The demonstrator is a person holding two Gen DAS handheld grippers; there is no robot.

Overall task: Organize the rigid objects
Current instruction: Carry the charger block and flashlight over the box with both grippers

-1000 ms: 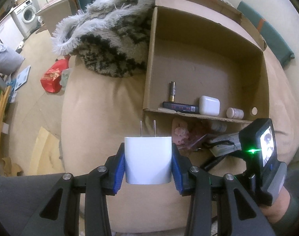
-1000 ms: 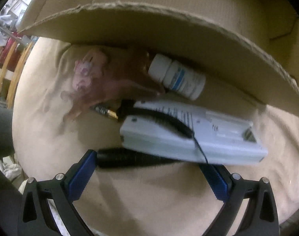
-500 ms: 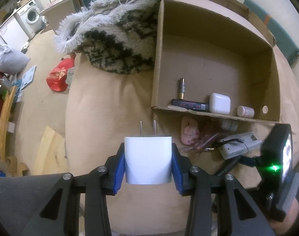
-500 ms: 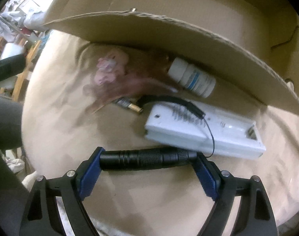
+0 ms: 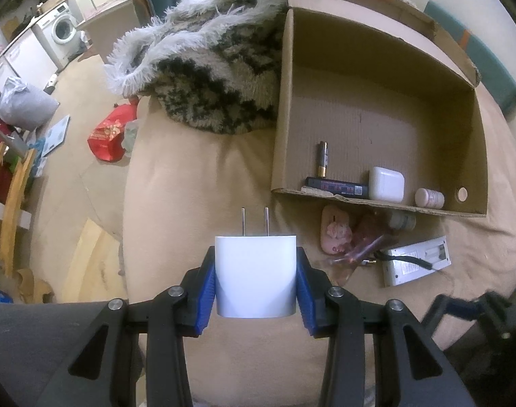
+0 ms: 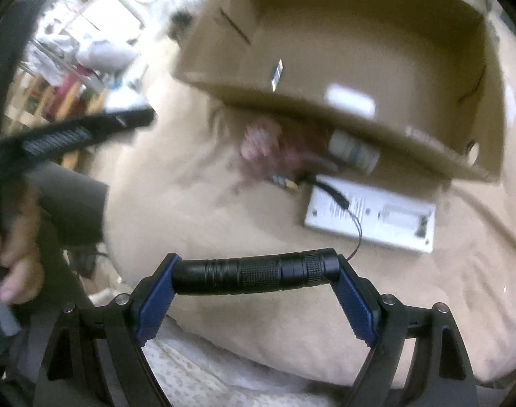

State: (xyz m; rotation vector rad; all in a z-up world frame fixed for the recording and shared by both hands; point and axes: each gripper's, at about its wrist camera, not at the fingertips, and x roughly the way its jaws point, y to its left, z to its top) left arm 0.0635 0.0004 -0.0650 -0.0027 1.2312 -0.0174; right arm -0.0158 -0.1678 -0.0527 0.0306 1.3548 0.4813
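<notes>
Right gripper (image 6: 256, 278) clamps the black knurled metal flashlight (image 6: 256, 276) endwise (left gripper (image 5: 256, 279) grips the white plastic charger (image 5: 256, 276)); clear the brown cardboard box (image 6: 325, 101) near edge before lowering.

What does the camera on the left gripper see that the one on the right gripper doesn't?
Only the left wrist view shows the white plug-in charger clamped in the left gripper and the fluffy patterned blanket. Only the right wrist view shows the black ribbed flashlight held end to end in the right gripper. Both show the open cardboard box and the flat white device lying before it.
</notes>
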